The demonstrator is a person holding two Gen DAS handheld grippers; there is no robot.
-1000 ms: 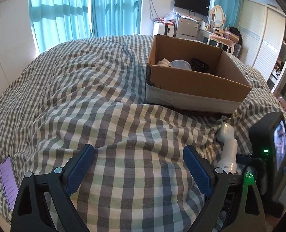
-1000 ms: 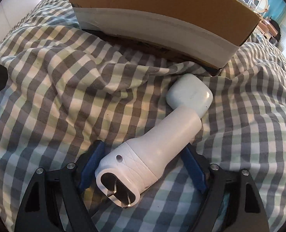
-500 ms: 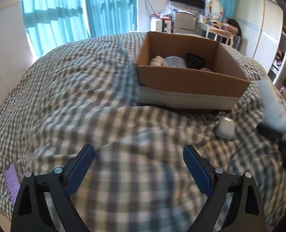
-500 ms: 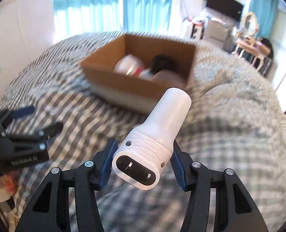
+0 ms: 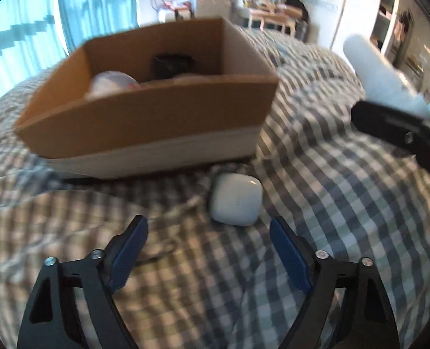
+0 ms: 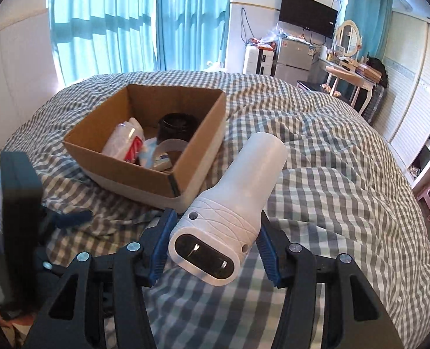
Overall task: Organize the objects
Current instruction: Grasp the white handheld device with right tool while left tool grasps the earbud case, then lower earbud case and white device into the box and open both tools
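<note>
My right gripper [image 6: 213, 244] is shut on a white plug-in cylinder device [image 6: 238, 206] and holds it in the air above the bed, right of the cardboard box [image 6: 197, 160]. The device also shows in the left wrist view [image 5: 380, 78] at the upper right. My left gripper [image 5: 207, 250] is open and empty, low over the bed. A white earbud case [image 5: 235, 199] lies on the checked bedspread just beyond its fingertips, in front of the box [image 5: 145, 128].
The box holds a black jar [image 6: 177, 125], a clear packet with a red label [image 6: 126, 142] and a clear tub [image 6: 168, 151]. The checked bedspread [image 6: 331, 174] spreads all around. Curtains, a fridge and a dressing table stand behind the bed.
My right gripper closed on the white device and lifted it off the bed. My left gripper moved right and forward toward the earbud case, which stays on the bed.
</note>
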